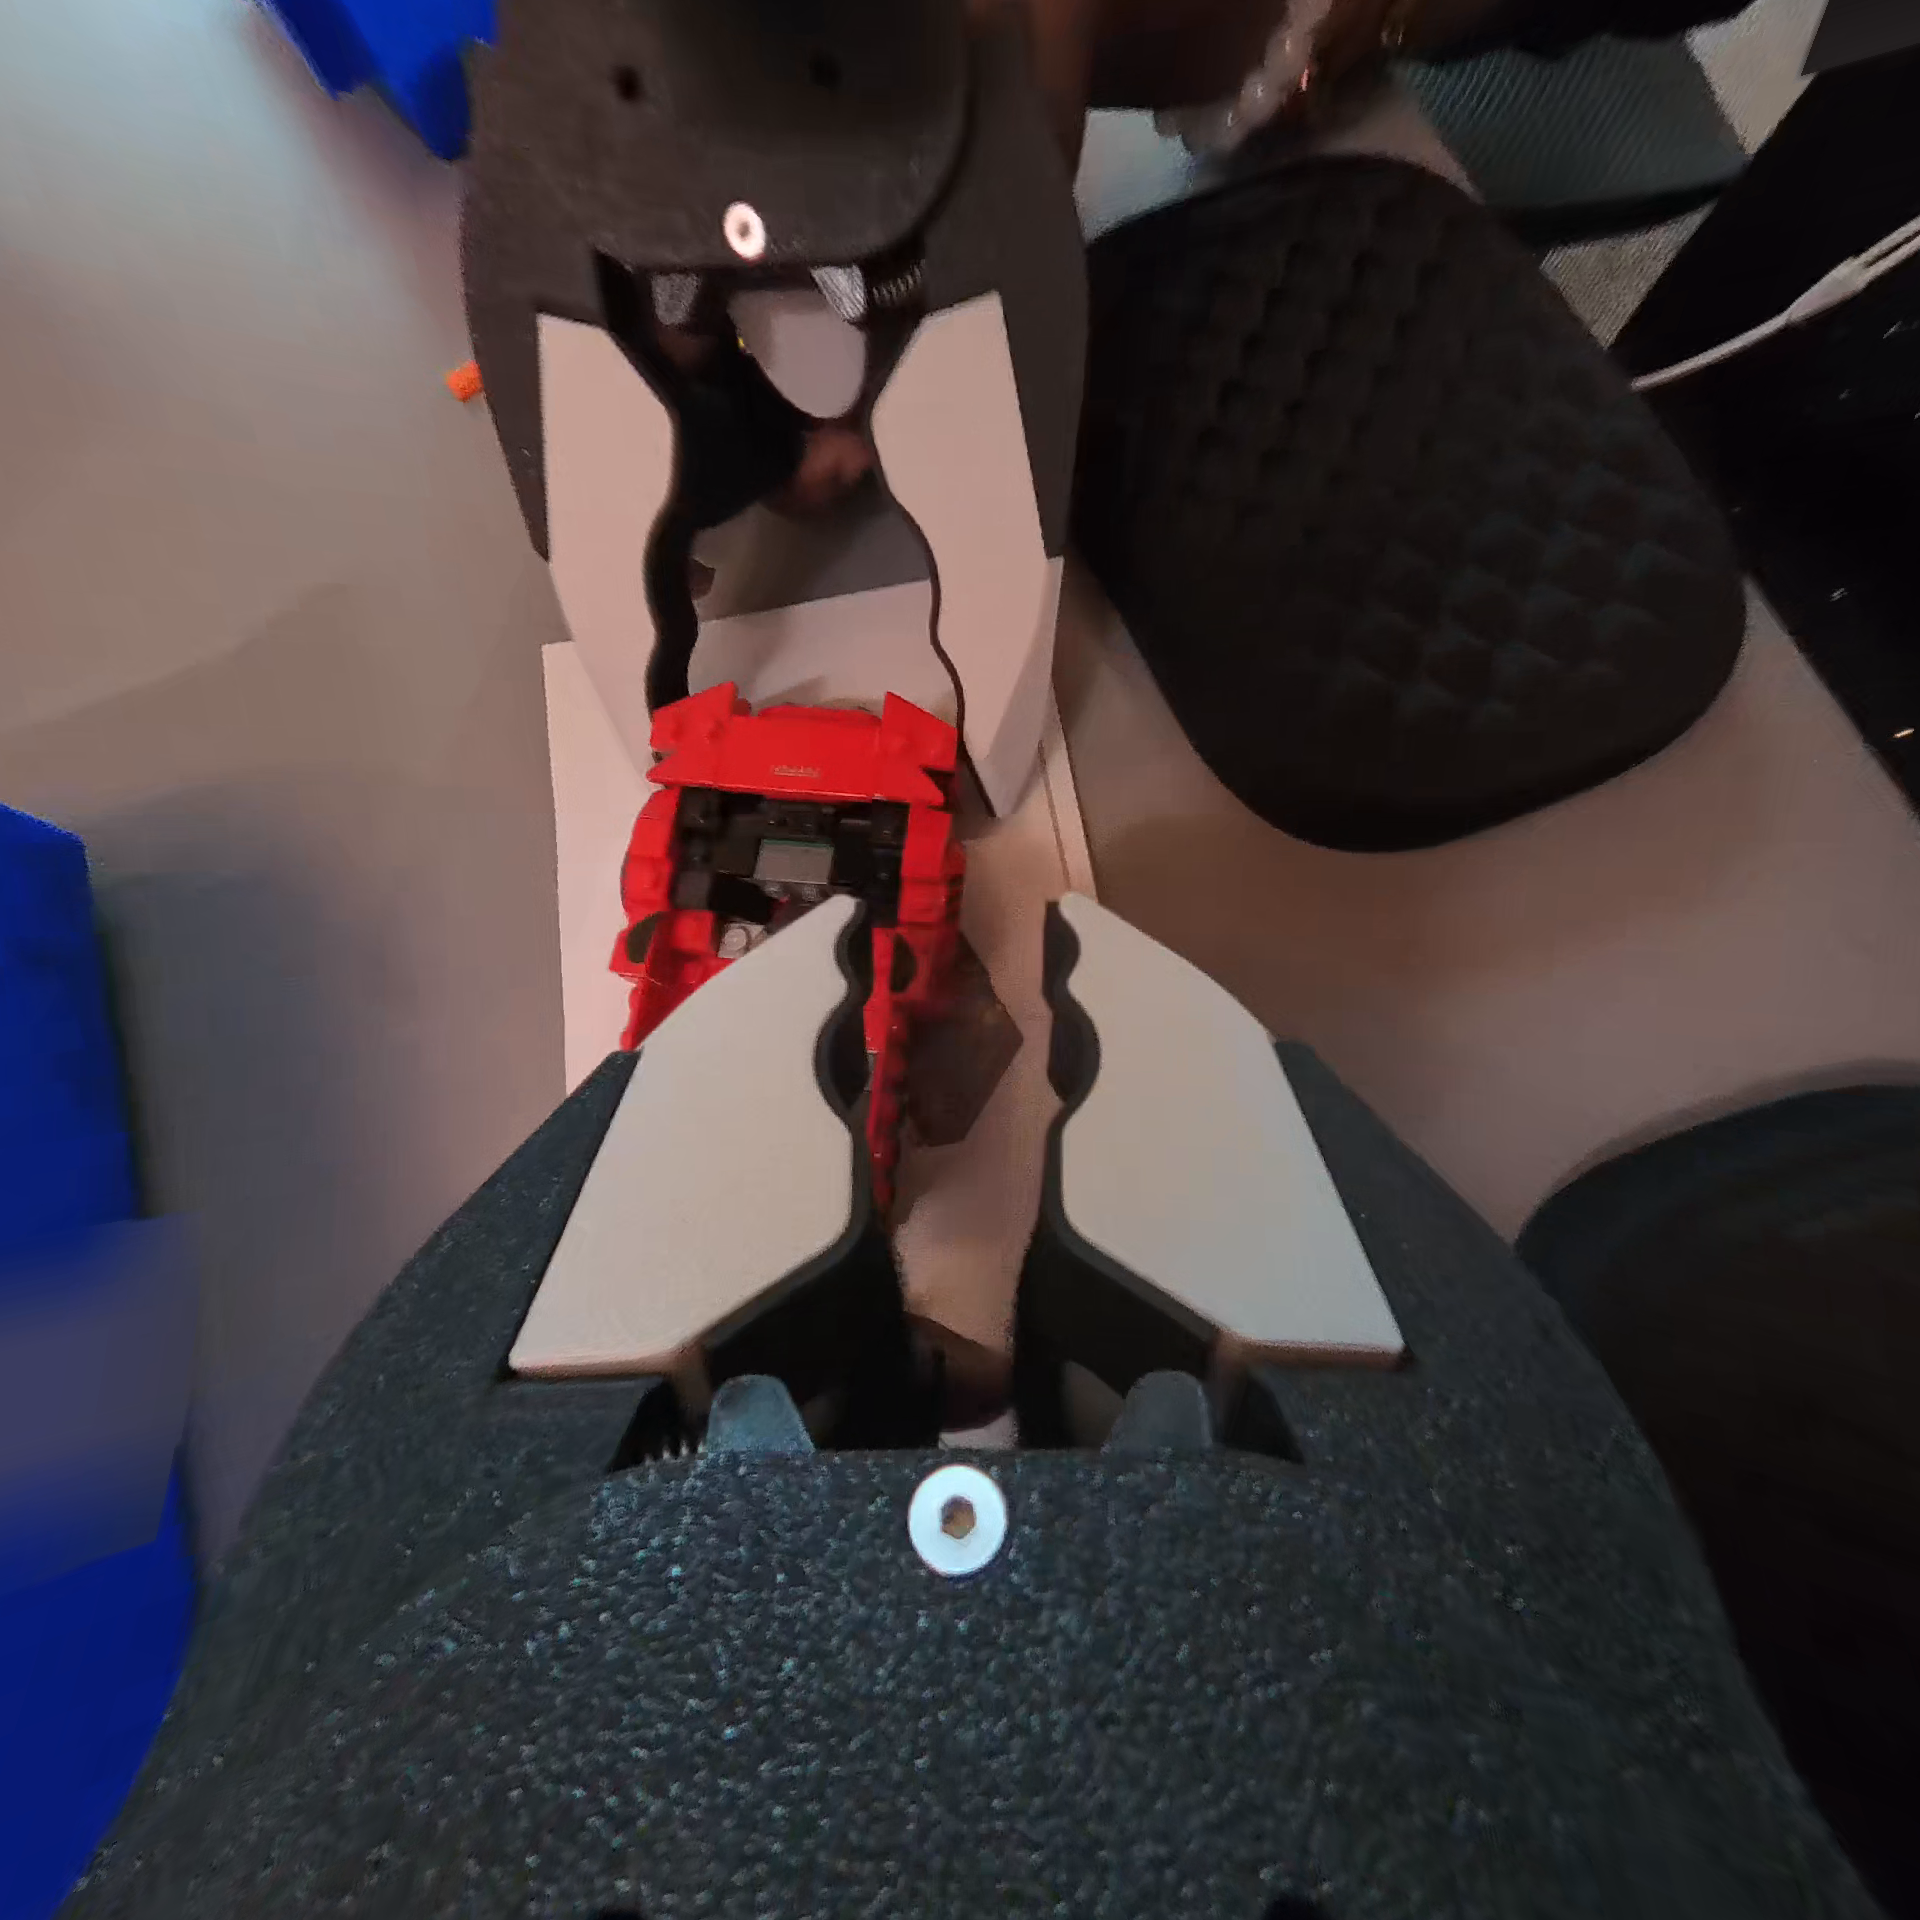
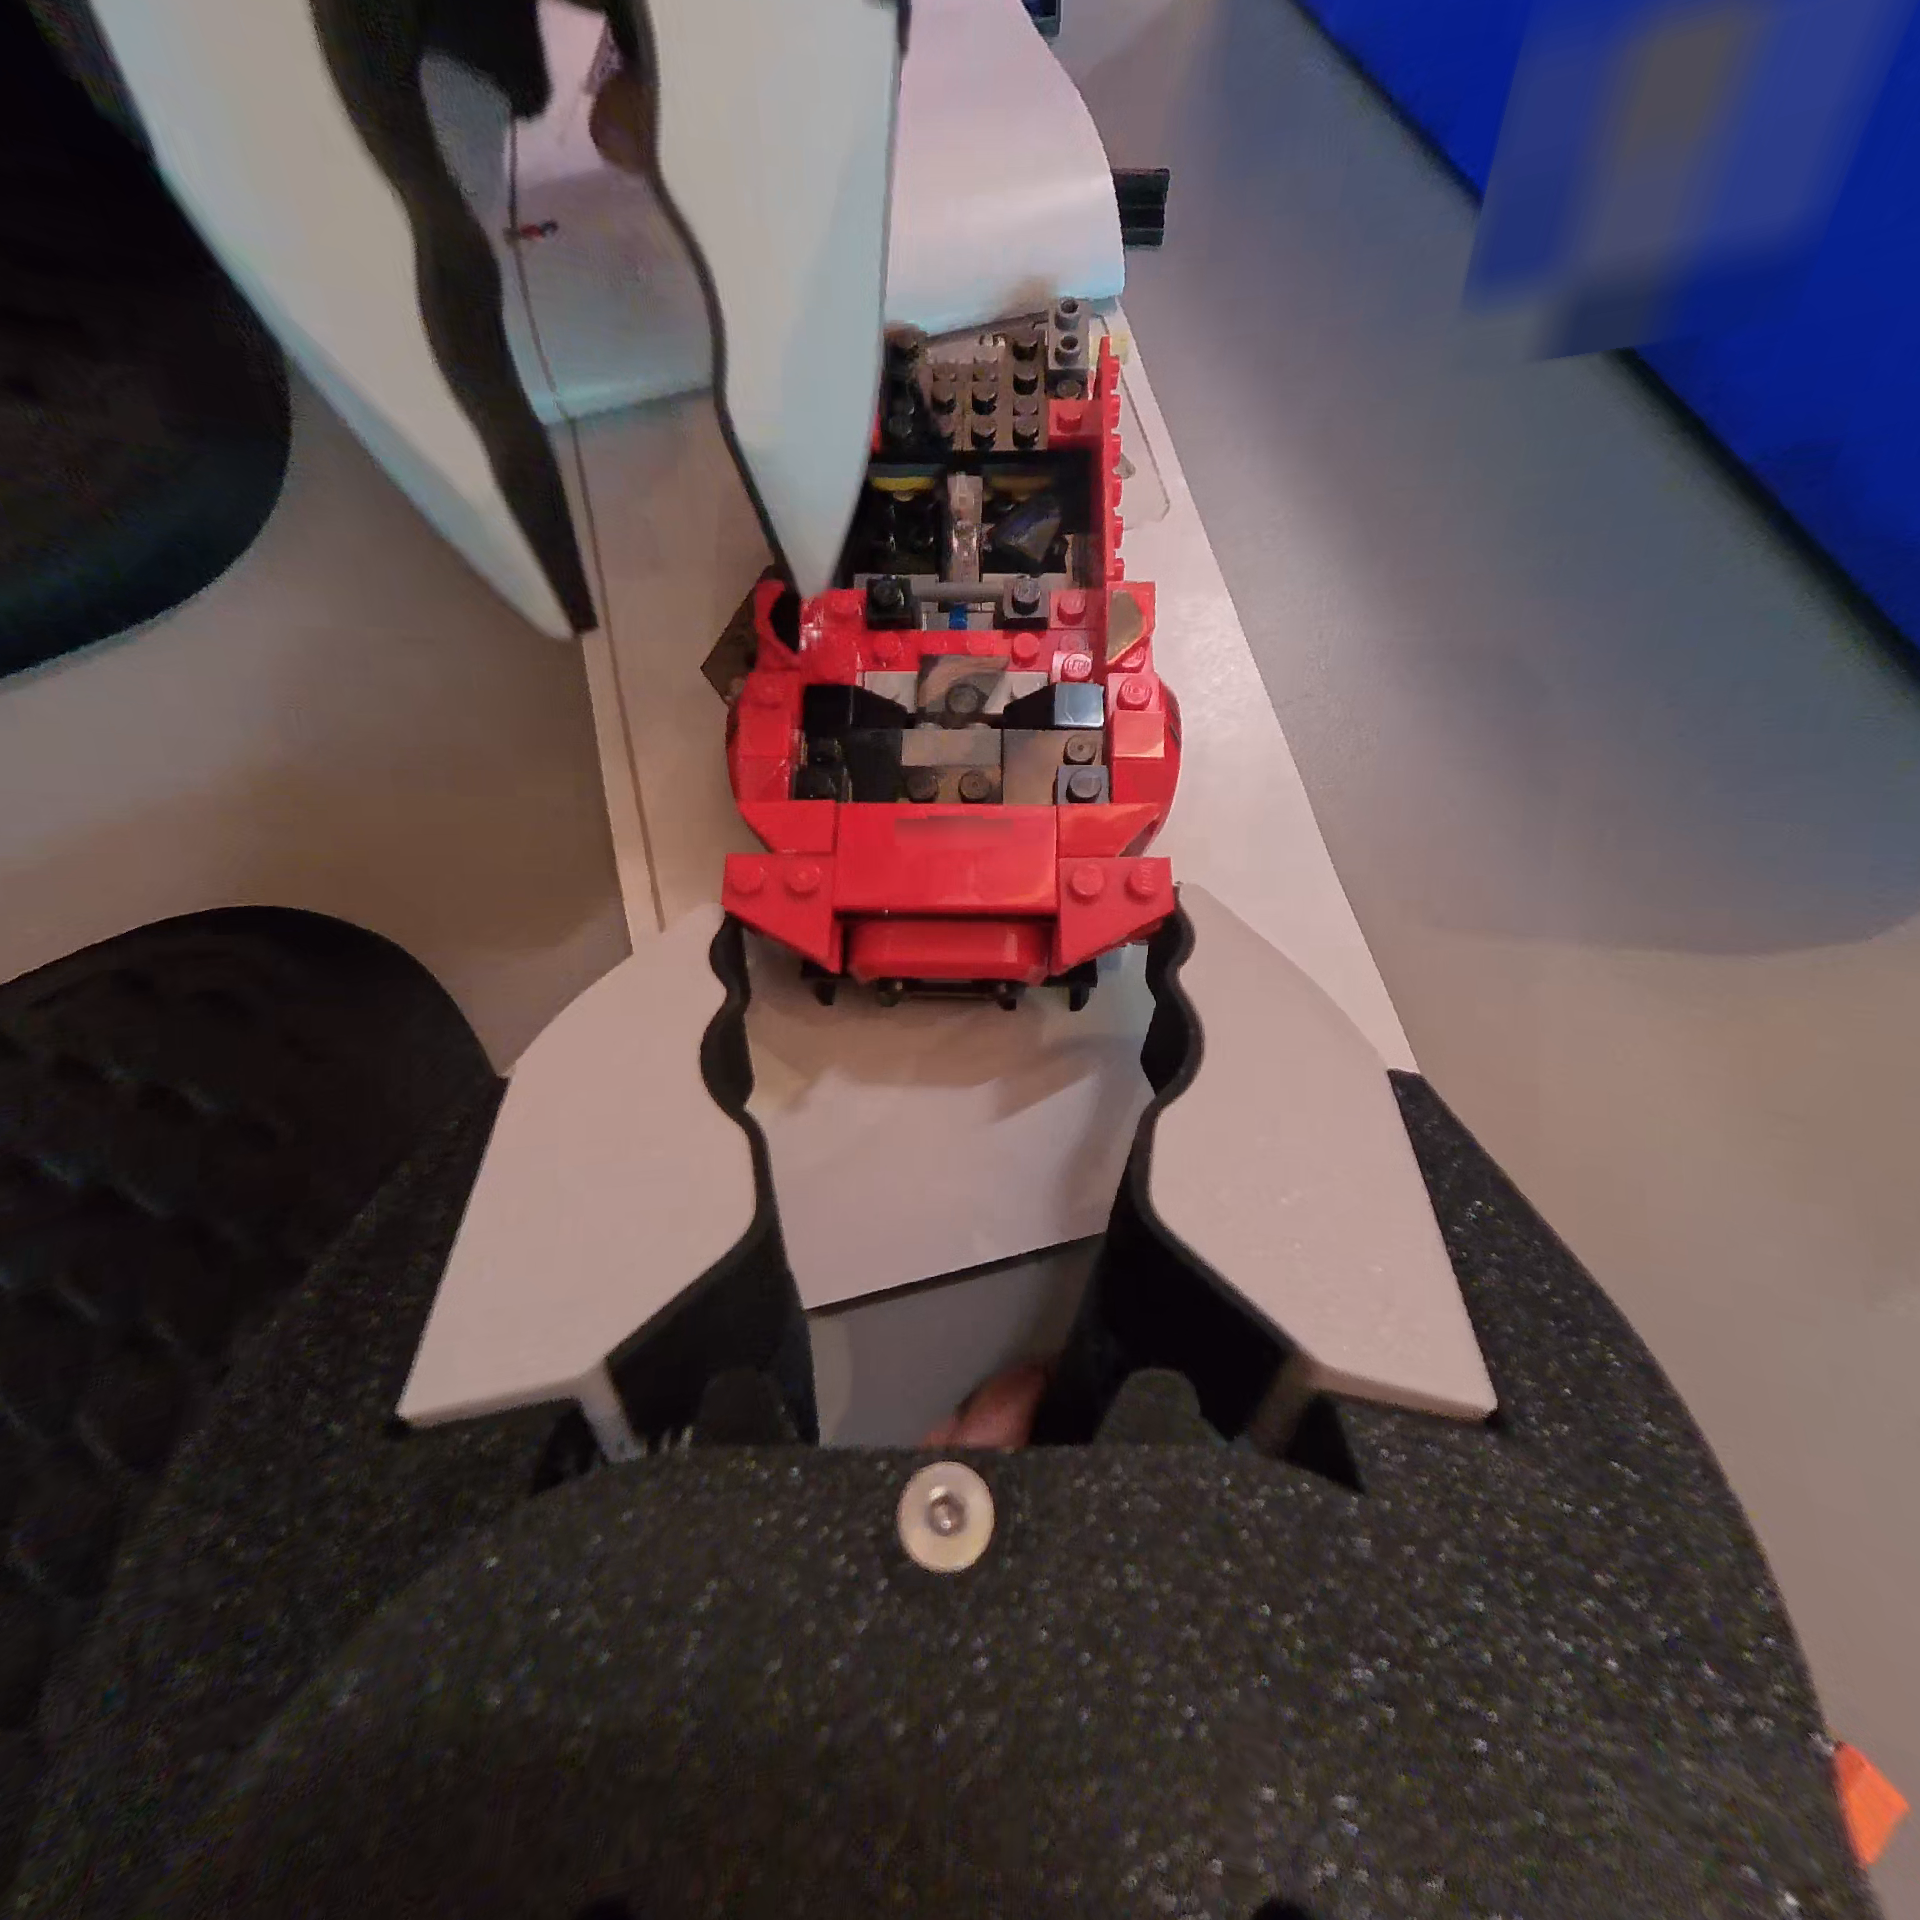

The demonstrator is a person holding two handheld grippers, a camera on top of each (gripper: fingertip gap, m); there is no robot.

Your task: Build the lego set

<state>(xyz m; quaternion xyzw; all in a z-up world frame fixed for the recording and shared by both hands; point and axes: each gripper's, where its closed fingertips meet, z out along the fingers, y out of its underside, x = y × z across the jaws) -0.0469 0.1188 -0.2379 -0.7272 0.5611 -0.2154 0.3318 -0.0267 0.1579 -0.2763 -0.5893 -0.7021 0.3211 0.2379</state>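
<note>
A partly built red lego car [image 2: 1101, 831] with a black studded interior stands on a white sheet [image 2: 935, 1174]. My right gripper [image 2: 951, 914] holds the car's near end, one fingertip against each corner. My left gripper [image 1: 956, 909] comes from the opposite end and is open. One of its fingers [image 1: 748, 1039] lies over the car's cabin, the other is off to the side. The car's [image 1: 790, 769] red side wall and a dark brown see-through piece [image 1: 961, 1049] beside it lie in the gap. The left gripper also shows in the right wrist view [image 2: 691, 603], and the right gripper in the left wrist view [image 1: 821, 753].
A black quilted cushion [image 1: 1403, 499] lies close beside the sheet on the grey table. Blue bins [image 2: 1766, 260] stand on the other side. A small orange piece [image 1: 464, 381] lies loose on the table. A small black brick [image 2: 1143, 208] sits past the sheet. Spacing between my two grippers at the tips: around 6 cm. My left gripper's tips are some 4 cm from the dark brown see-through piece [image 1: 961, 1049].
</note>
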